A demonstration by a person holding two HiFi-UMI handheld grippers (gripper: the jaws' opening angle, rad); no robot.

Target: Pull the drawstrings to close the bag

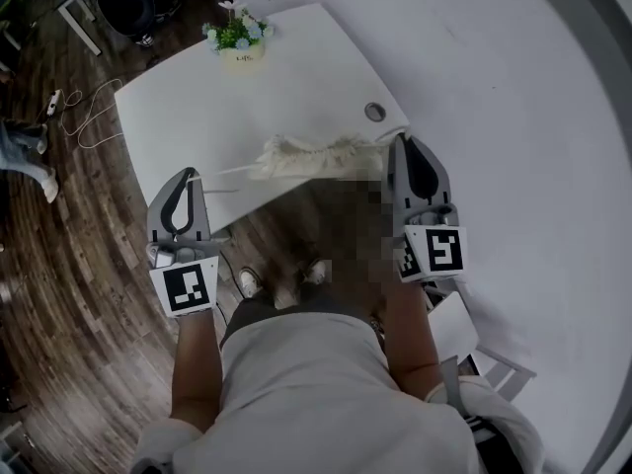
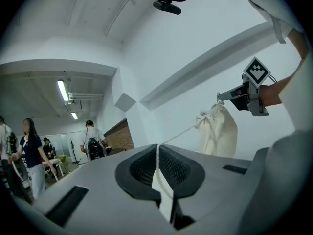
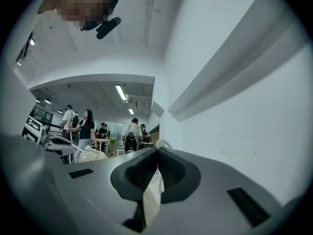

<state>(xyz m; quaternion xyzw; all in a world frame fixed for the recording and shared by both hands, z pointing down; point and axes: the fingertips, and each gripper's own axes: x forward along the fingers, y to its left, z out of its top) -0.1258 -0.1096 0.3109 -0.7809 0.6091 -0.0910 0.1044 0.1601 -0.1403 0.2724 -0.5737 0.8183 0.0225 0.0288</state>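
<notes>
A cream cloth bag (image 1: 314,156) hangs gathered between my two grippers, over the near edge of the white table (image 1: 286,77). My left gripper (image 1: 188,173) is shut on a white drawstring (image 1: 227,171) that runs taut from its tip to the bag's mouth. In the left gripper view the string (image 2: 178,132) leaves the shut jaws of that gripper (image 2: 158,148) toward the bag (image 2: 218,130), with the right gripper (image 2: 222,98) at the bag's top. My right gripper (image 1: 402,142) is shut at the bag's right end; a small loop of string (image 3: 160,144) shows at its tip (image 3: 157,151).
A pot of flowers (image 1: 240,42) stands at the table's far edge and a round cable hole (image 1: 374,112) lies near its right corner. Wooden floor with cables (image 1: 84,117) lies to the left. Several people (image 3: 84,126) stand far off in the room.
</notes>
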